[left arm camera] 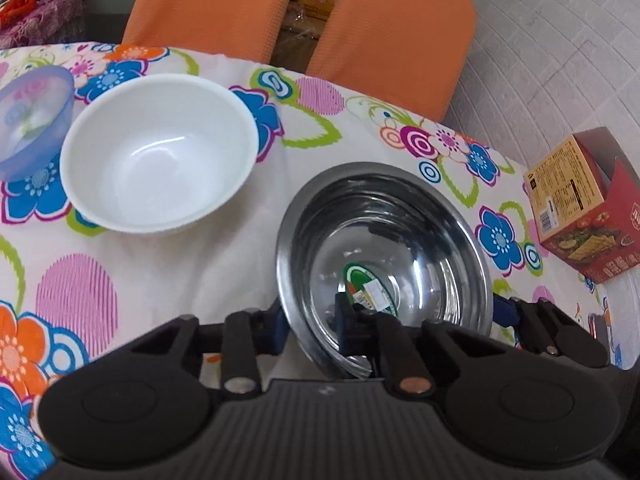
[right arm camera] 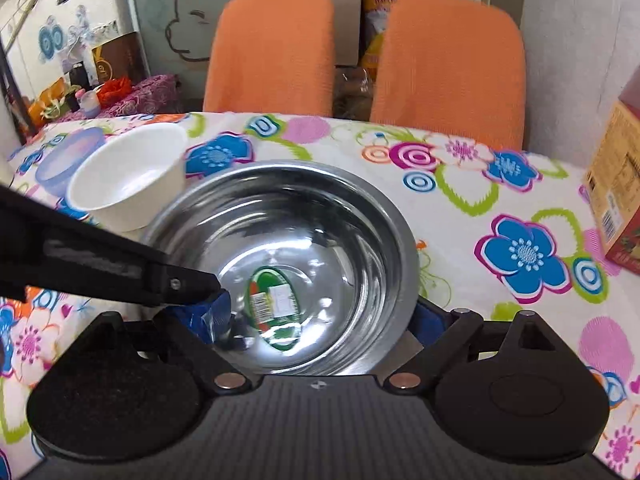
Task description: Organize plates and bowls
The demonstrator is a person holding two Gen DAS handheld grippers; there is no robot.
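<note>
A steel bowl with a green sticker inside sits tilted toward me over the flowered tablecloth. My left gripper is shut on its left rim, one blue pad outside and one inside; from the right wrist it shows as a black arm reaching in. My right gripper is spread wide, fingers on either side of the bowl's near part; its pad lies by the right rim. An empty white bowl stands to the left, with a translucent blue bowl beyond it.
A red and tan food box stands near the table's right edge. Two orange chair backs rise behind the far edge. Cluttered shelves and boxes fill the background at left.
</note>
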